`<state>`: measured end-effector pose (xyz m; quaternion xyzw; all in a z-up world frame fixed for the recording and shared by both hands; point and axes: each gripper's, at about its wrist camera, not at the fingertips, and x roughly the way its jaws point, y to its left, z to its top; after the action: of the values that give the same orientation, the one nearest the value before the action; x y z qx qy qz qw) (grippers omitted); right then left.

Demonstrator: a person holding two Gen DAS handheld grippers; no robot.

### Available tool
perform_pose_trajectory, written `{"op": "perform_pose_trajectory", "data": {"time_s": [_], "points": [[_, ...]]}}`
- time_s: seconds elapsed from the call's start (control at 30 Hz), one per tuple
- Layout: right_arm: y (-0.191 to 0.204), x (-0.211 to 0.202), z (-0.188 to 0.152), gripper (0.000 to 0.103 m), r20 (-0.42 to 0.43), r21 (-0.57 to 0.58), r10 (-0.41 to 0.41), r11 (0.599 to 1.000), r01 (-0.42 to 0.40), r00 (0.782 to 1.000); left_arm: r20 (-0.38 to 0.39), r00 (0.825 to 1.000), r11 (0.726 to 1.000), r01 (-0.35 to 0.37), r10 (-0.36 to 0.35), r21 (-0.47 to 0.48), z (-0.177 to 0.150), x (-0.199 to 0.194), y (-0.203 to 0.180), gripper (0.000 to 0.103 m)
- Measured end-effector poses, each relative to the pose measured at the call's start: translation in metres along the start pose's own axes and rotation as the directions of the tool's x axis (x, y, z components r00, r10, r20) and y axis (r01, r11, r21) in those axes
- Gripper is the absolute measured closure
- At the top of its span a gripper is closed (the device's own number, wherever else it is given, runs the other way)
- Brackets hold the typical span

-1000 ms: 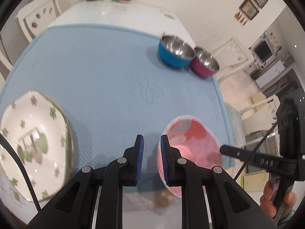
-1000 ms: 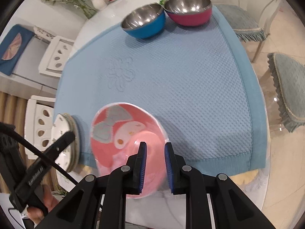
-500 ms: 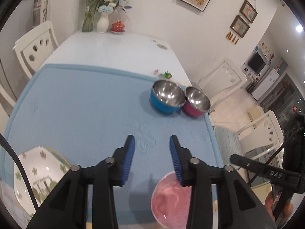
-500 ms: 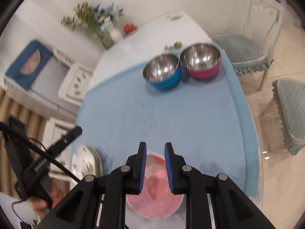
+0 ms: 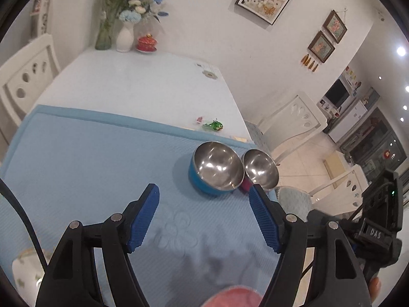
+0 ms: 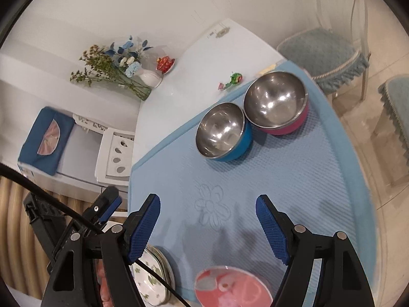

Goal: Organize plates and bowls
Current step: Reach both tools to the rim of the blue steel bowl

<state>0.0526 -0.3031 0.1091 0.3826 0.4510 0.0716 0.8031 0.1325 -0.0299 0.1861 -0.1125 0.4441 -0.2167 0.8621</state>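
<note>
1. The left claw (image 5: 204,204) stands spread wide, with nothing between its blue pads (image 5: 143,220); its jaws have just been opening, and only the blue mat (image 5: 84,158) shows in the gap.
2. The right claw (image 6: 208,217) is likewise spread and empty, its jaws having just been opening. Below it lies the mat's embossed flower (image 6: 212,209). Neither claw touches any dish.
3. The pink plate (image 6: 231,287) lies flat on the near edge of the mat, just below both claws and free of them. It looks set down, so that step seems finished.
4. The stack of clover-patterned plates (image 6: 153,278) sits at the near left corner of the table (image 5: 133,84), just beside the pink plate's side of the mat.
5. Well beyond, on the far right of the mat, the blue bowl (image 5: 216,170) and the magenta bowl (image 6: 278,105) stand upright, rims touching or nearly so.
6. The step in hand appears to be reaching for the bowls, likely to nest one in the other.
7. To do it well: carry one claw over the mat with the jaws kept wide, and straddle one bowl's rim on the side away from its neighbour, one pad inside and one outside.
8. Steel inside is slick, so close firmly and lift straight up before moving across, or the neighbouring bowl may get nudged toward the table's edge.
</note>
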Motion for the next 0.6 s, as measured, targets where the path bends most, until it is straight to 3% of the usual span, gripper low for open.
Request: {"op": "perform_pose_trajectory", "data": {"time_s": [0.1, 0.27, 0.6], "points": [[-0.002, 0.023, 0.018, 0.028, -0.025, 0.015, -0.004, 1.0, 0.005, 1.0, -0.068, 0.997, 0.999, 0.046, -0.048, -0.026, 0.017, 0.033, 0.008, 0.032], [-0.012, 0.057, 0.04, 0.028, -0.06, 0.043, -0.033, 0.998, 0.036, 0.998, -0.204, 0.968, 0.989, 0.133, -0.143, -0.064, 0.035, 0.1, 0.016, 0.032], [-0.037, 0.126, 0.064, 0.028, -0.152, 0.037, -0.135, 0.989, 0.142, 0.979, -0.293, 0.946, 0.99, 0.123, -0.139, -0.072, 0.043, 0.171, 0.025, 0.034]]}}
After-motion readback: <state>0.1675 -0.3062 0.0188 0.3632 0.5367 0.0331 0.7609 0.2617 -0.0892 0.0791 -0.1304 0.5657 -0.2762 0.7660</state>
